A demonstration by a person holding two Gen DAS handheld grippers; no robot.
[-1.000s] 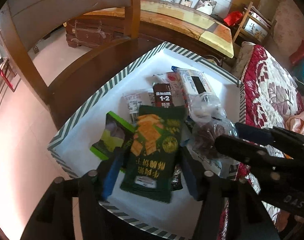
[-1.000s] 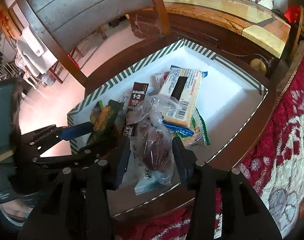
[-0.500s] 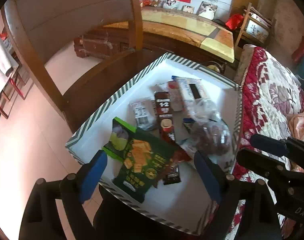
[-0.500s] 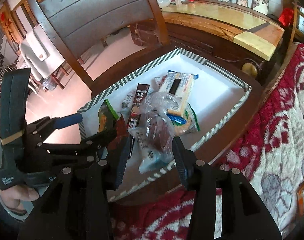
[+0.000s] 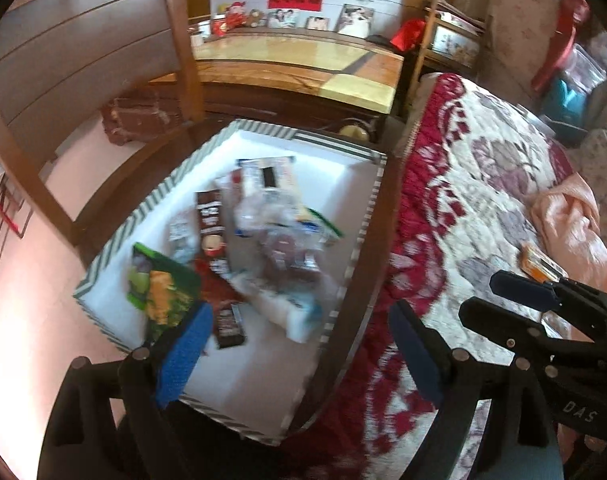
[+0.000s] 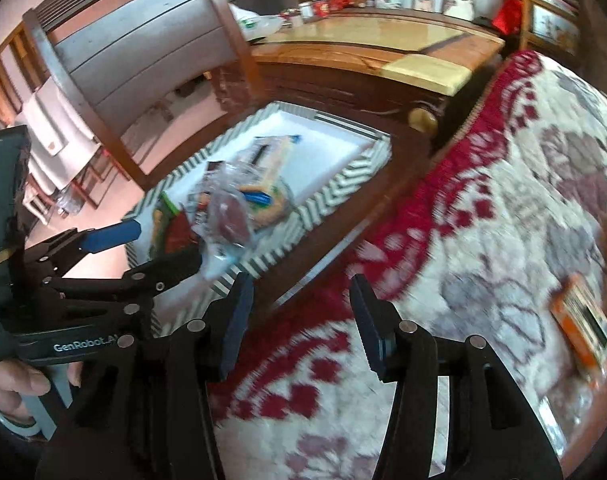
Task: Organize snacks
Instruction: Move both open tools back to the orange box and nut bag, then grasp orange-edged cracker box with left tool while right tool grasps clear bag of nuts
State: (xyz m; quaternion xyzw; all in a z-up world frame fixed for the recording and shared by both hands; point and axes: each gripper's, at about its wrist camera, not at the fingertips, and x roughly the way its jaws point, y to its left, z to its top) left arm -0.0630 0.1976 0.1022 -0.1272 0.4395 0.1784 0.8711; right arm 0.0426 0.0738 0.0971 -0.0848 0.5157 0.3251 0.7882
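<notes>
Left gripper (image 5: 299, 356) is sitting wide open, nothing between the pads. Right gripper (image 6: 299, 320) is opening, jaws empty, hanging over the red floral quilt (image 6: 483, 200). Snacks are lying piled in the striped box (image 5: 115, 252); green cracker pack (image 5: 163, 296) at the box's 7 o'clock, long axis running 11-to-5. Orange pack (image 6: 583, 320) is lying on the quilt at 3 o'clock.

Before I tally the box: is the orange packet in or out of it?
Out. The orange packet lies on the floral quilt, well apart from the striped box holding the other snacks.
</notes>
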